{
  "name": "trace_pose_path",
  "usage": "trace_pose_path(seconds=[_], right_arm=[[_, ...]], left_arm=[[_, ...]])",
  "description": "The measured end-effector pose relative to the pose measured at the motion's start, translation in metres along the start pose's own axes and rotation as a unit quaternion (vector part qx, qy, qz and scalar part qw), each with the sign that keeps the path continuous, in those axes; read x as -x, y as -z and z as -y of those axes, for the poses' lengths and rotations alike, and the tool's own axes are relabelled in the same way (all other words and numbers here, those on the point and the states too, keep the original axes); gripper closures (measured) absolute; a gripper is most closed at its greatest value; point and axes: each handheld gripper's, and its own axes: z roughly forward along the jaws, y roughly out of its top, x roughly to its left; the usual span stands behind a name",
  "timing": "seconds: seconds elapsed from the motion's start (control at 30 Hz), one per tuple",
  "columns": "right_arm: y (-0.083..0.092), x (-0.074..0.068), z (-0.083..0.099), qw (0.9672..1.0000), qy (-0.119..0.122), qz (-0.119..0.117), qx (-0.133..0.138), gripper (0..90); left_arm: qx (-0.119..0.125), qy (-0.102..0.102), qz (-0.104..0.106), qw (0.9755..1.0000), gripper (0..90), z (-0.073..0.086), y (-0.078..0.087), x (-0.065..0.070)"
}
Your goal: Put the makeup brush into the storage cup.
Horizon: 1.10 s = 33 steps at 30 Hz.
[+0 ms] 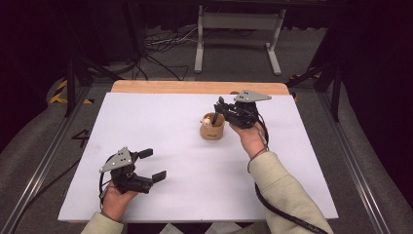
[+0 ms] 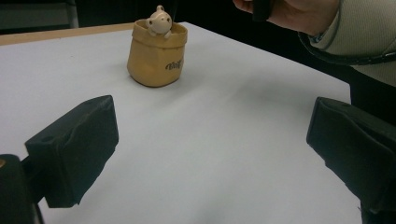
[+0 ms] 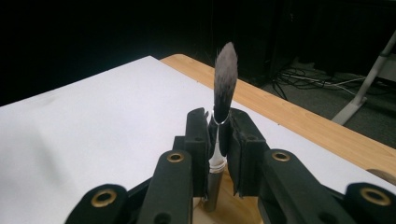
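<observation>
Your tabletop is covered by a white sheet, with a strip of bare wood along the far edge. Most of the sheet lies bare: the whole left half, the near edge and the right side give you open room.

The one thing standing on it is a small tan pot shaped like a rolled-down sack, with dark lettering on its side and a little pale figure perched at its rim. It sits right of the middle, toward the far edge, well clear of every edge.

Your right gripper hangs just above the pot's right side, its jaws closed on a brush. The brush stands upright, grey bristles pointing up above the jaws, its metal ferrule pinched between them and its handle running down into the pot.

Your left gripper rests near the near-left corner, jaws spread wide with nothing between them, pointing toward the pot and well apart from it.
</observation>
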Motion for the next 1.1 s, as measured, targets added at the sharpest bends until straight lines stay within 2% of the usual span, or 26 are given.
trace_pose_path(seconds=[0.47, 0.67, 1.1], right_arm=[[-0.006, 0.001, 0.013, 0.9998, -0.009, 0.001, -0.015, 79.2], [-0.006, 0.0, 0.015, 0.9998, -0.008, 0.001, -0.021, 79.0], [-0.006, -0.001, 0.021, 0.9996, -0.004, 0.001, -0.028, 78.0]], left_arm=[[-0.005, 0.001, 0.006, 1.0, 3.0, 0.001, -0.002, 0.0], [-0.008, -0.004, 0.006, 0.9999, 3.0, 0.0, -0.004, 0.001], [-0.008, 0.001, 0.012, 0.9999, 3.0, 0.0, -0.006, 0.0]])
